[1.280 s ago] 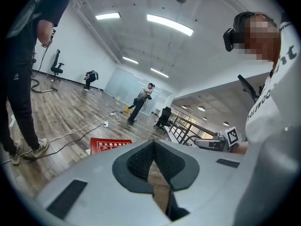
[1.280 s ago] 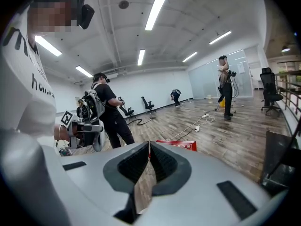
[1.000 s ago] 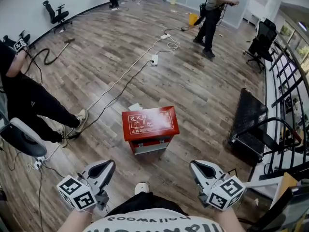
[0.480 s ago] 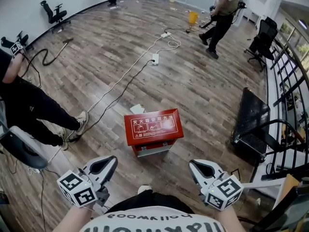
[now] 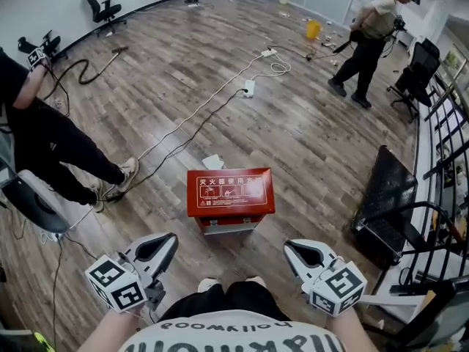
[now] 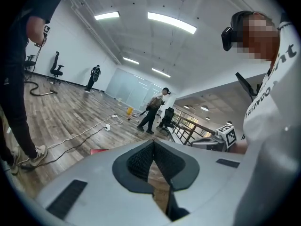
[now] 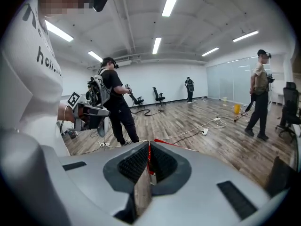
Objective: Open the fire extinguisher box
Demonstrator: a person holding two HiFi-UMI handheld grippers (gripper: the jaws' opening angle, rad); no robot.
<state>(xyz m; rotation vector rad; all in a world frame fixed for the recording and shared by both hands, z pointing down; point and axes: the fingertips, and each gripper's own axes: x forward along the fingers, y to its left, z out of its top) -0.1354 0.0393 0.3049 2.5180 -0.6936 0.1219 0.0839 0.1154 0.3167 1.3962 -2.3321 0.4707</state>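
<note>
Left tongs (image 5: 170, 239) and right tongs (image 5: 289, 245) both together, empty; fire extinguisher box (image 5: 230, 191) on floor (image 5: 308, 145) ahead between them, apart

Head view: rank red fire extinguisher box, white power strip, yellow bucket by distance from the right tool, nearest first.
1. Red fire extinguisher box, just ahead-left of the right tool.
2. White power strip, midway up the room.
3. Yellow bucket, far end, by the standing person.
</note>
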